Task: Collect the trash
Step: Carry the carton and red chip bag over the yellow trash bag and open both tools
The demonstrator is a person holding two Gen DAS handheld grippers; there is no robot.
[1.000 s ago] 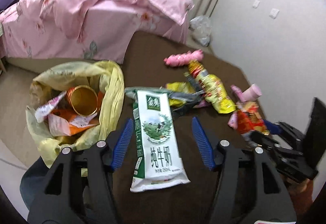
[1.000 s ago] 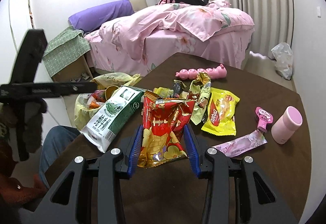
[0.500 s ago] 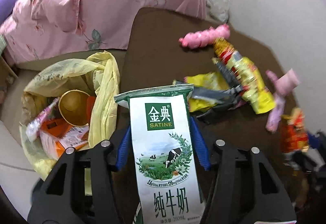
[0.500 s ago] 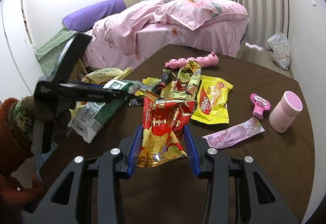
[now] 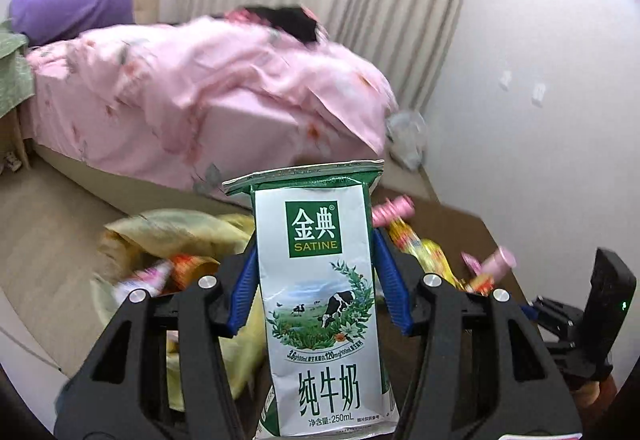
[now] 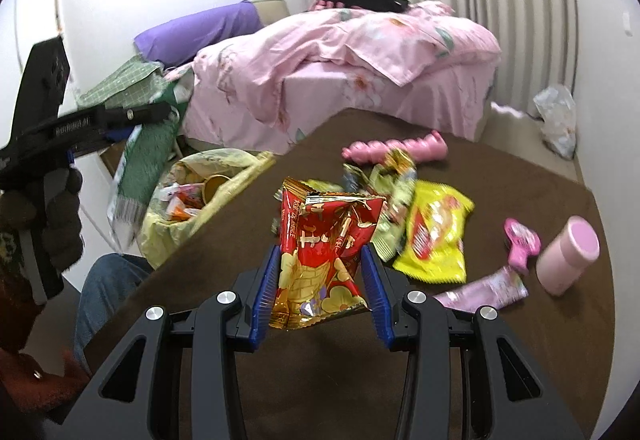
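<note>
While the left gripper (image 5: 316, 292) clamps the milk carton (image 5: 320, 304) upright and clear of the table (image 6: 500, 176), off its left edge above the yellow trash bag (image 6: 200, 196), the right gripper (image 6: 320, 284) pinches the red snack wrapper (image 6: 324, 248) by its lower part over the table's near edge. Risk: the carton is tall and held only at its middle, so a tilt or early release could, in my judgement, drop it past the bag's open mouth onto the floor; the crinkled foil wrapper could slide from between the pads. The right-wrist view alone shows the bag's mouth, the cup and packets already inside, and the yellow packet (image 6: 436, 232) and pink tumbler (image 6: 568, 256) left towards the table's right edge; the left-wrist view alone shows the pads pressed on the carton's sides.
</note>
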